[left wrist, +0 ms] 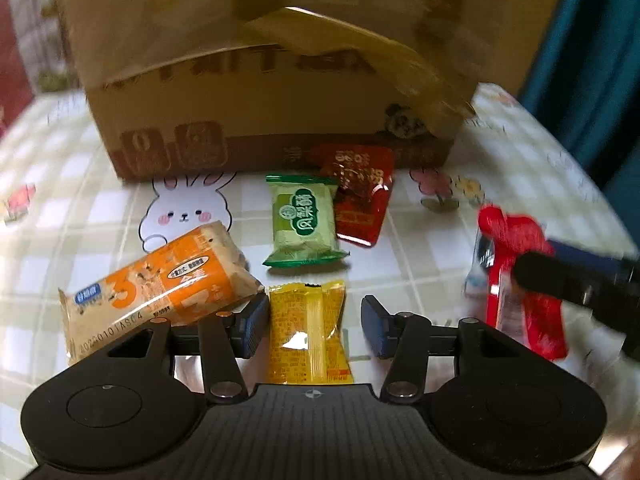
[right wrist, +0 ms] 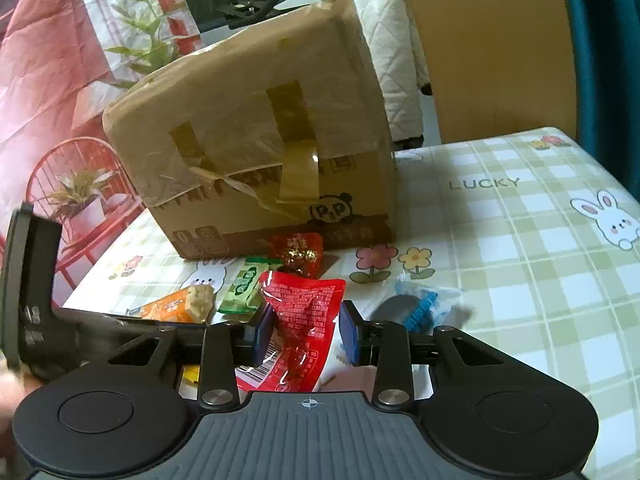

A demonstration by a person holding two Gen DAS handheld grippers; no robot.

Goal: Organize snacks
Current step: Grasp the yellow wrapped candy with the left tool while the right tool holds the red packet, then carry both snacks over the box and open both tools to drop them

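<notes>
Snacks lie scattered on the checked worktop (right wrist: 500, 240) in front of the taped cardboard box (right wrist: 256, 152).

Right tool (right wrist: 306, 334): clenched on the red snack packet (right wrist: 308, 320), pads pressing its sides, packet upright with its long axis running away from me toward the box. In the left view the same packet (left wrist: 520, 280) shows blurred toward the worktop's right edge; I judge it lifted, not resting, though I cannot be sure.

Left tool (left wrist: 314, 326): released, jaws spread, nothing held. The yellow packet (left wrist: 308, 332) lies flat between the two fingers, long axis pointing straight ahead toward the box. The left finger (left wrist: 252, 324) is just beside its edge; the right finger stands apart from it.

Others on the worktop:
- orange cracker bar (left wrist: 160, 288), lying diagonal, one end touching or nearly touching the left finger
- green pastry packet (left wrist: 304, 220), beyond the yellow one, nearer the box
- dark red packet (left wrist: 360, 192), partly under the green one's right edge, close against the box
- blue wrapped item (right wrist: 420, 304), right of the right tool, blurred

Judgement: the left tool is the nearer for the yellow packet, already straddling it across its short axis. Closing should take it, though the orange bar crowds the left finger and may get nudged.
</notes>
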